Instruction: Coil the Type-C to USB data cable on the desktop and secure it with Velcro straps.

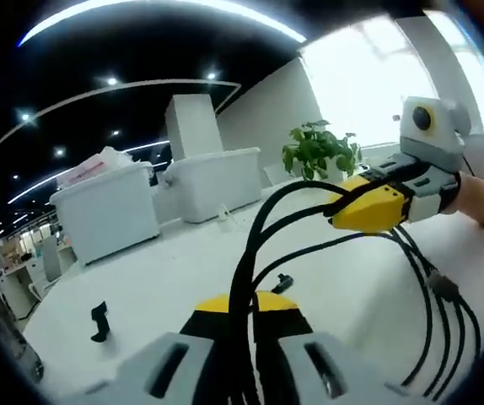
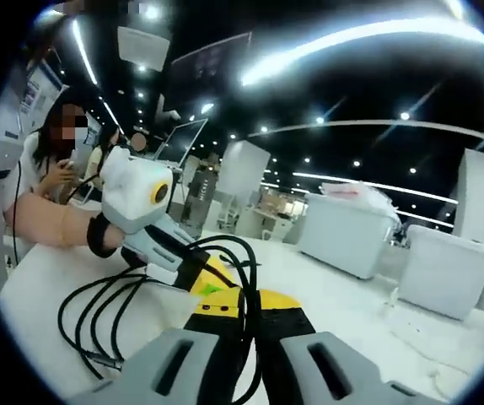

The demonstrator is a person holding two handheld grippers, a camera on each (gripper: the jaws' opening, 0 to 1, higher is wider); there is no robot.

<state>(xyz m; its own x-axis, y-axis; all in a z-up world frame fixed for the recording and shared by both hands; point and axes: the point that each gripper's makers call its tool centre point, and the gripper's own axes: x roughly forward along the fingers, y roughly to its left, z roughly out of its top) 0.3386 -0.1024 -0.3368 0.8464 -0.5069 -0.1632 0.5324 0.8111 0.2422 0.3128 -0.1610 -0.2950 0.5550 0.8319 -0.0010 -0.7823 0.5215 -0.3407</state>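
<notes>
Coiling thin black rubber data cable (image 1: 250, 253) above the white bench (image 1: 141, 287), both yellow-jawed grippers, left gripper (image 1: 240, 321) and right gripper (image 2: 244, 325), clamping its loops; next, presumably strapping with Velcro.

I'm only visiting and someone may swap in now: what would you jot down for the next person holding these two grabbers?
Left gripper: shut on the black cable.
Right gripper: shut on the same cable, bunched strands between its jaws.
Cable: stretched between both grippers above the white desk, loops hanging to the desktop.
A small black piece lies on the desk, possibly the Velcro strap.
Done: coil partly gathered.
Left: tidy the coil, strap it.
</notes>
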